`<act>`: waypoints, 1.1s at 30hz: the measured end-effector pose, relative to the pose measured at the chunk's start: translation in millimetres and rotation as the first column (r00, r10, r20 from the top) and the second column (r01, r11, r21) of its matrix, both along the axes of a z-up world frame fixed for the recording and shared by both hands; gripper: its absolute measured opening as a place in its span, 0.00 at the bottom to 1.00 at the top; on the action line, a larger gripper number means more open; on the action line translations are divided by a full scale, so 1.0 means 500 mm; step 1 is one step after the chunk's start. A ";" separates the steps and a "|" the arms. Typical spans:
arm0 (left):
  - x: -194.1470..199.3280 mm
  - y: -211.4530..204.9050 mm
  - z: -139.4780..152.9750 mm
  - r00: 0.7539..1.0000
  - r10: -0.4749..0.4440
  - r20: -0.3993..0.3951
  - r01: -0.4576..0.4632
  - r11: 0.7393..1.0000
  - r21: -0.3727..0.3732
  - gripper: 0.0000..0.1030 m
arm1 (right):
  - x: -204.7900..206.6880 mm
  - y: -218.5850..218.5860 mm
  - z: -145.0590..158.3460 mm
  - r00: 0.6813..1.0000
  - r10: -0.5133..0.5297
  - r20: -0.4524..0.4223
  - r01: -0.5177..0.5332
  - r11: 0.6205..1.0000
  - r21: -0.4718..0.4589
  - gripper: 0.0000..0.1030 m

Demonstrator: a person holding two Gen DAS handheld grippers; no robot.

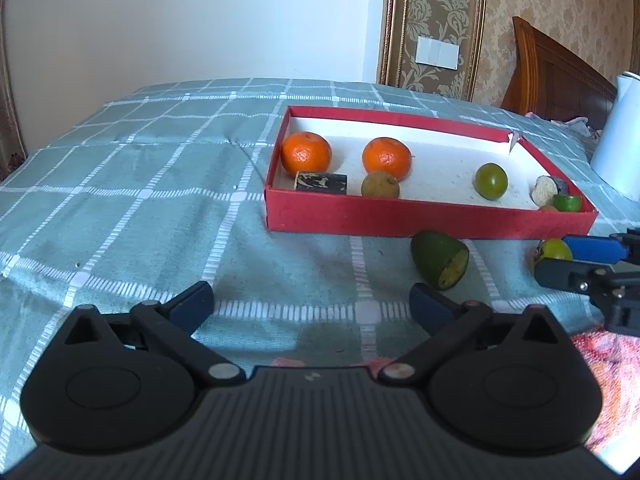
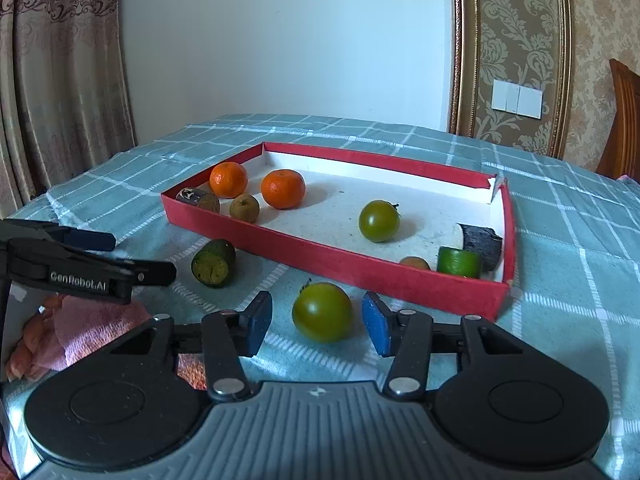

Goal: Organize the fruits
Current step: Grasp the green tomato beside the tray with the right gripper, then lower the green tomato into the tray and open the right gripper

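Note:
A red tray [image 2: 332, 258] on the checked cloth holds two oranges [image 2: 282, 189], a brown fruit [image 2: 244, 208], a green tomato [image 2: 379, 220] and cut pieces at its right end. A second green tomato [image 2: 322, 311] lies on the cloth in front of the tray, between the open fingers of my right gripper [image 2: 316, 326], not gripped. A cut green fruit [image 2: 213, 263] lies left of it; in the left wrist view it [image 1: 440, 259] is just beyond my open, empty left gripper [image 1: 312, 304]. The tray [image 1: 360, 220] lies ahead.
A pink cloth [image 2: 80, 328] lies at the near left edge of the table. A white jug [image 1: 618, 140] stands right of the tray. A small dark block [image 1: 321, 181] sits in the tray's left corner. A wall and a wooden headboard [image 1: 560, 76] stand behind.

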State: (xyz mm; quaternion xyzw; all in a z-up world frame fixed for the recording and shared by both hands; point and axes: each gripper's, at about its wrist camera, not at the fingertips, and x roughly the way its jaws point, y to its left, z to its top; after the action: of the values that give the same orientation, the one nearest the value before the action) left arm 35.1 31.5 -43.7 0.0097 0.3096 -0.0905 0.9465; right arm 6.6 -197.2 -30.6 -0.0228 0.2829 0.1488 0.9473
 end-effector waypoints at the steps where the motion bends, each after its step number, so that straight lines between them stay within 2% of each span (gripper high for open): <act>1: 0.000 0.001 0.000 1.000 0.000 0.000 0.000 1.000 0.000 1.00 | 0.003 0.003 -0.002 1.000 0.000 -0.004 0.000 1.000 -0.007 0.43; 3: 0.000 0.000 0.000 1.000 0.000 0.000 0.000 1.000 -0.001 1.00 | 0.008 0.009 -0.007 1.000 -0.013 -0.001 0.013 0.999 -0.038 0.41; 5: 0.000 -0.001 0.000 1.000 0.000 0.000 0.000 1.000 -0.001 1.00 | 0.010 0.008 -0.011 1.000 -0.027 0.001 0.027 0.999 -0.044 0.33; 13: 0.000 -0.002 0.000 1.000 -0.001 0.000 0.001 1.000 0.000 1.00 | 0.007 0.001 -0.008 1.000 -0.026 0.006 0.027 0.999 -0.018 0.33; 19: 0.000 -0.002 -0.001 1.000 -0.001 0.000 0.001 1.000 0.001 1.00 | -0.005 -0.005 0.046 0.993 -0.042 0.108 0.045 0.999 -0.027 0.33; 24: 0.001 -0.002 0.000 1.000 -0.002 0.000 0.002 1.000 0.001 1.00 | 0.041 -0.022 0.071 0.985 -0.096 0.142 0.104 0.993 -0.050 0.33; 33: 0.000 -0.002 -0.001 1.000 -0.001 0.001 0.001 1.000 0.000 1.00 | 0.116 -0.039 0.057 0.983 -0.145 0.111 0.154 0.985 -0.075 0.33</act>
State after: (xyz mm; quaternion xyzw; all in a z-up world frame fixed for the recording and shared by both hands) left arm 35.3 30.6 -44.1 0.0101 0.3093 -0.0910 0.9465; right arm 64.6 -216.6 -2.1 -0.0488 0.2397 0.0640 0.9675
